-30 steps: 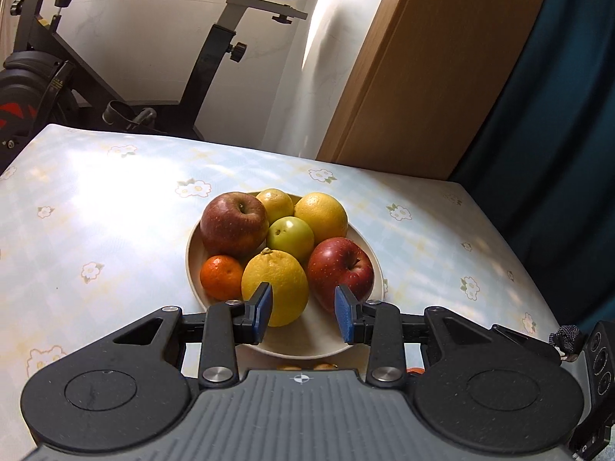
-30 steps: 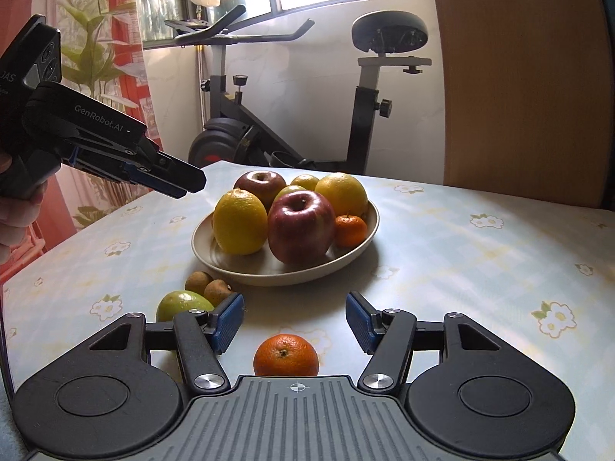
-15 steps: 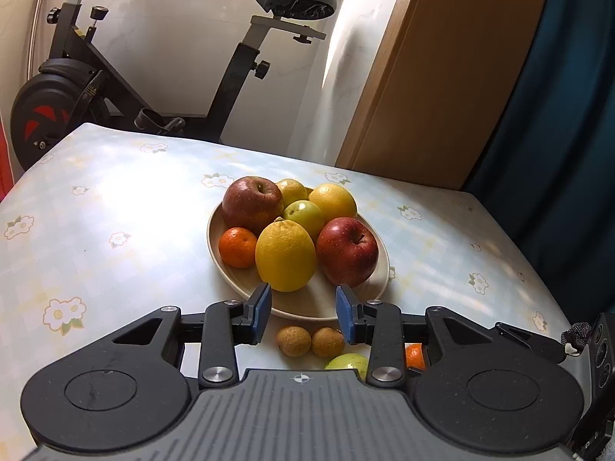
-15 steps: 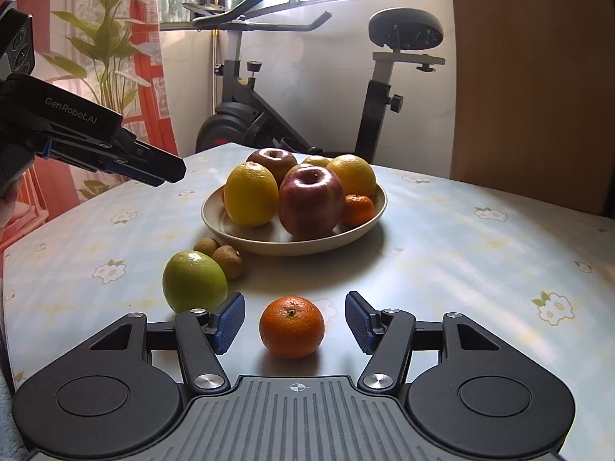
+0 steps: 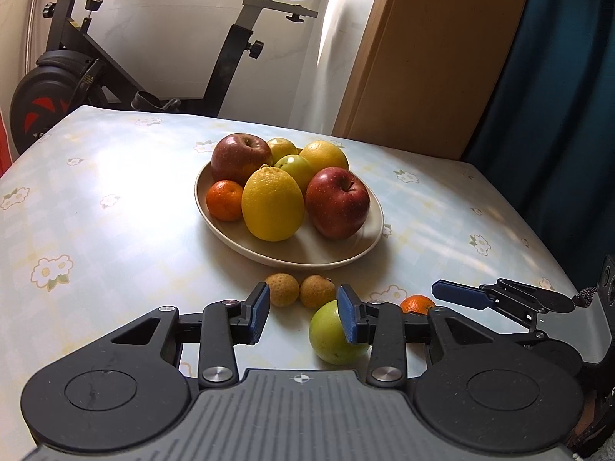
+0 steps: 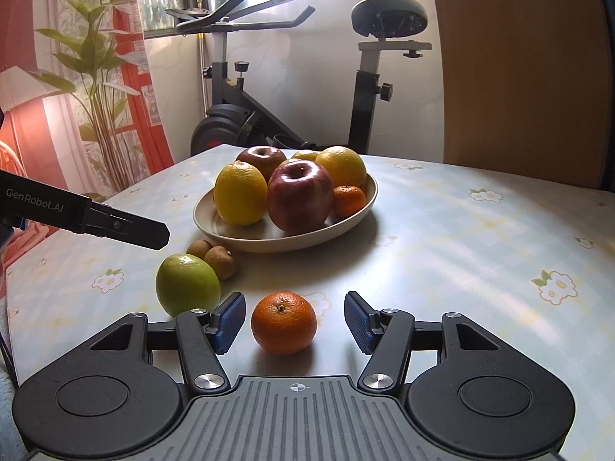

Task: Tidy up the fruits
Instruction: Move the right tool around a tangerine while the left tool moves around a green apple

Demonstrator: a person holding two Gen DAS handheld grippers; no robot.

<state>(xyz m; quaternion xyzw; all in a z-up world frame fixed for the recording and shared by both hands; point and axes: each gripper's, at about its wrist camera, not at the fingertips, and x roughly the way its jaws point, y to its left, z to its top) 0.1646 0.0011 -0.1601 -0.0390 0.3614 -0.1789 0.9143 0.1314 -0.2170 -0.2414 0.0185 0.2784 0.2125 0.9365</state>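
Fruit fills the beige plate (image 5: 369,246) in the left wrist view: two red apples, a lemon (image 5: 272,203), an orange and a mandarin. The left gripper (image 5: 303,313) hovers over the floral tablecloth (image 5: 96,230), its jaws opening and empty; two longans (image 5: 282,289) lie just ahead and a green apple (image 5: 330,340) sits beside its right finger. From the right wrist view, the right gripper (image 6: 294,322) is closing around a loose mandarin (image 6: 283,322), pads not yet touching it.

Black gripper (image 6: 295,320), blue pads (image 6: 230,320), "GenRobot.AI" lettering.
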